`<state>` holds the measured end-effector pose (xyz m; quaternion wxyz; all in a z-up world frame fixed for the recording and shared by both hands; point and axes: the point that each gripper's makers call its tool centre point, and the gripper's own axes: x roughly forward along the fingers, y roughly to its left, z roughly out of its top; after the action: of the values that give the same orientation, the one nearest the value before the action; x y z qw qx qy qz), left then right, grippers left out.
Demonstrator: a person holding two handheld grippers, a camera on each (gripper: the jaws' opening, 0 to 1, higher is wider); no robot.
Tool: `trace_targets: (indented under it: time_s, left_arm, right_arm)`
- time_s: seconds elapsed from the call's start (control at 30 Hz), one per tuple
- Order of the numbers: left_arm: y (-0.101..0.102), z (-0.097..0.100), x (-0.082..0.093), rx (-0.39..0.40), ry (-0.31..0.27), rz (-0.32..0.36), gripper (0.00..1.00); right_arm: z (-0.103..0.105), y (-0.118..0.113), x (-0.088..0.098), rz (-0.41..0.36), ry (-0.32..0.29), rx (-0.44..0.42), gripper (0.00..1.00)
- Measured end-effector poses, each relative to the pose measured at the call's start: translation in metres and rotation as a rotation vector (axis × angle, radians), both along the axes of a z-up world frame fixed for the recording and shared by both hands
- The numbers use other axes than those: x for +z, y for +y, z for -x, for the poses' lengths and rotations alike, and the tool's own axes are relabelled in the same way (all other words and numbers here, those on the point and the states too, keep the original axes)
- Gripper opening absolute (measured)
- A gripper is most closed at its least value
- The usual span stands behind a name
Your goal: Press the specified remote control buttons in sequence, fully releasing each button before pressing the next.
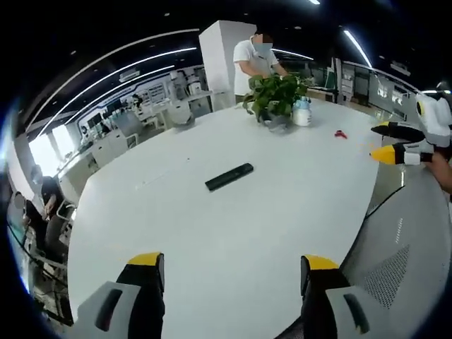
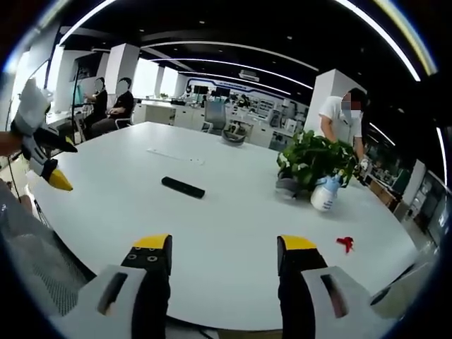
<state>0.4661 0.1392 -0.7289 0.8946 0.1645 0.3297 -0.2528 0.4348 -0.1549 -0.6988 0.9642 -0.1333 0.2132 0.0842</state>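
In the left gripper view, the left gripper (image 1: 233, 272) rises from the bottom of the frame with its two yellow-tipped jaws set wide apart and nothing between them. Its tips hover above the near edge of the white table (image 1: 176, 233). Beyond the jaws, at the centre of the frame, the black remote control (image 1: 229, 176) lies flat on the table, well apart from both grippers. At the right edge of this frame the right gripper (image 1: 387, 141) reaches in over the table edge, its jaws parted and holding nothing.

In the right gripper view, the right gripper (image 2: 222, 254) stands at the bottom of the frame, jaws spread wide and holding nothing. The remote control (image 2: 183, 187) lies left of centre, beyond the jaws. The left gripper (image 2: 55, 164) enters at the left edge of this frame.

Further back, a small red object (image 2: 345, 244) lies on the table at the right. A white spray bottle (image 2: 323, 193) stands just beside a potted plant (image 2: 311, 161). Behind the plant a person in a white shirt (image 2: 341, 119) stands at the table. Seated people (image 2: 113, 104) are at the upper left.
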Motion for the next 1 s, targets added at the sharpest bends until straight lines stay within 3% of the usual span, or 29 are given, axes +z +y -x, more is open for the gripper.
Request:
trace_targets:
  time_s: [0.1,0.23,0.4,0.73,1.0]
  left_arm:
    - [-0.005,-0.009,-0.001,-0.024,0.01,-0.003,0.83]
    - [-0.01,-0.021,-0.005,-0.084,0.014,-0.061,0.83]
    - [-0.018,-0.033,-0.003,-0.113,0.034,-0.027,0.84]
    - [-0.032,-0.065,-0.005,-0.214,0.012,-0.099,0.83]
    - [-0.035,-0.094,-0.024,-0.271,0.019,-0.141,0.8]
  right_arm:
    - [0.0,0.0,0.0,0.002,0.001,0.0,0.62]
    - [0.0,0.0,-0.001,0.001,0.007,0.003,0.6]
    - [0.0,0.001,-0.002,0.003,0.008,0.004,0.58]
    - [0.0,0.0,-0.005,0.018,0.026,0.004,0.55]
    - [0.001,0.0,-0.008,0.031,0.04,0.006,0.54]
